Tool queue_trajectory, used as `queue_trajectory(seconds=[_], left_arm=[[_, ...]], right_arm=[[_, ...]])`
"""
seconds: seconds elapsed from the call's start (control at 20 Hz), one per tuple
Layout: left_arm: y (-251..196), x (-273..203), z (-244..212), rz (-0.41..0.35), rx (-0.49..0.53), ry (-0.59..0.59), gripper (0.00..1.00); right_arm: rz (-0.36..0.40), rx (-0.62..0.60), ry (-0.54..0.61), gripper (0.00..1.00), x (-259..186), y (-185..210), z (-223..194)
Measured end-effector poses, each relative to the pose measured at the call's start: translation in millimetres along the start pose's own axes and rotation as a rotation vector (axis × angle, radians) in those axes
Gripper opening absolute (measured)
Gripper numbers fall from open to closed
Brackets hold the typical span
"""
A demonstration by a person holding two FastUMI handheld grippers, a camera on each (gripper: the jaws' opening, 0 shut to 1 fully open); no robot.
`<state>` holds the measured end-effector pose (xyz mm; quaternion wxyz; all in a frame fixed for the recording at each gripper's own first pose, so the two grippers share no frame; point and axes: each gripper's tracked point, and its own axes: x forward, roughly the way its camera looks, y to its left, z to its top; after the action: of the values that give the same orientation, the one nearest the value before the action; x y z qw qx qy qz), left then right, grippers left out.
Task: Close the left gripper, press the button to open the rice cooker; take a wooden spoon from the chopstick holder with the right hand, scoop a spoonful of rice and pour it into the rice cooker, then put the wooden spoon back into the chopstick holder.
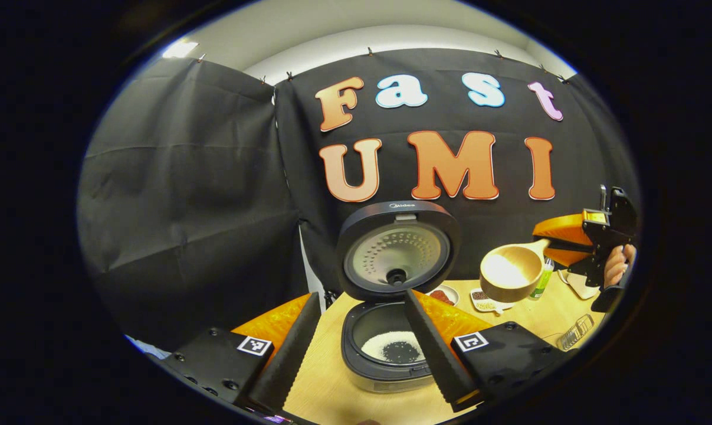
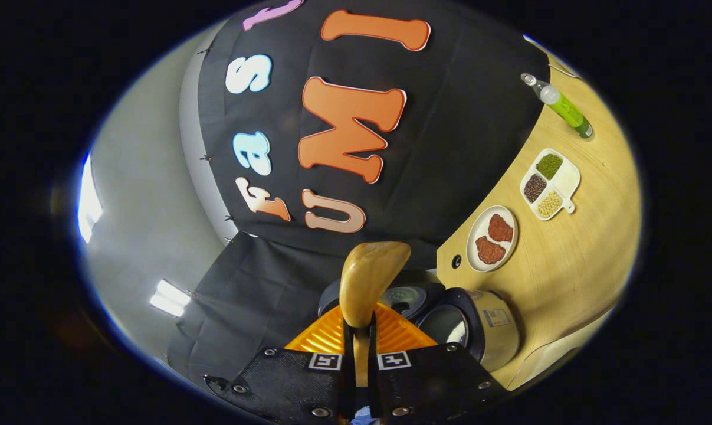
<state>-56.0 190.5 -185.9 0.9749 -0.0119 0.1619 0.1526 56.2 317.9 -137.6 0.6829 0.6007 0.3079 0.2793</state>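
Wooden table (image 1: 332, 378), black cloth behind. Rice cooker (image 1: 385, 354) lid up, "Midea" on lid, rice inside pot. Left gripper (image 1: 361, 348) fingers spread, empty. Right gripper (image 2: 358, 348) clamps wooden spoon (image 1: 509, 273), held tilted right of cooker. Divided dish (image 2: 549, 184) holds beans.

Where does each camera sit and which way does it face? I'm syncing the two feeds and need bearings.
Left gripper view: rides on the left gripper, level above the light wooden table, facing the open black-lidded rice cooker; own spread fingers show, plus the right gripper and hand.
Right gripper view: rides on the right gripper, rolled sideways, facing along the round wooden spoon it clamps; own fingers show.
Shared: cooker, spoon, table, round white plate of red pieces, white three-part dish, green bottle.
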Motion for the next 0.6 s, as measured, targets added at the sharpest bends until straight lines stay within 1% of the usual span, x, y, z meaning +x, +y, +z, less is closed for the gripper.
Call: queue_trajectory(seconds=[0.15,0.35,0.45,0.5,0.6], left_arm=[[10.1,1.2,-6.8,0.02,-0.002,0.01,0.88],[29.7,2.4,-12.5,0.051,-0.011,0.017,0.88],[40.2,4.9,-16.3,0.064,-0.025,0.025,0.88],[44.5,5.3,-17.8,0.069,-0.029,0.029,0.96],[54.2,8.5,-22.9,0.089,-0.02,0.043,0.97]], right_arm=[[-0.045,-0.079,0.017,0.08,27.2,-1.0,-8.2],[-0.071,-0.149,0.056,0.08,55.2,1.7,-28.1],[-0.091,-0.201,0.071,0.08,64.4,-2.9,-33.1],[-0.104,-0.231,0.078,0.07,69.5,-3.3,-37.2],[-0.135,-0.301,0.09,0.07,78.7,-7.1,-45.3]])
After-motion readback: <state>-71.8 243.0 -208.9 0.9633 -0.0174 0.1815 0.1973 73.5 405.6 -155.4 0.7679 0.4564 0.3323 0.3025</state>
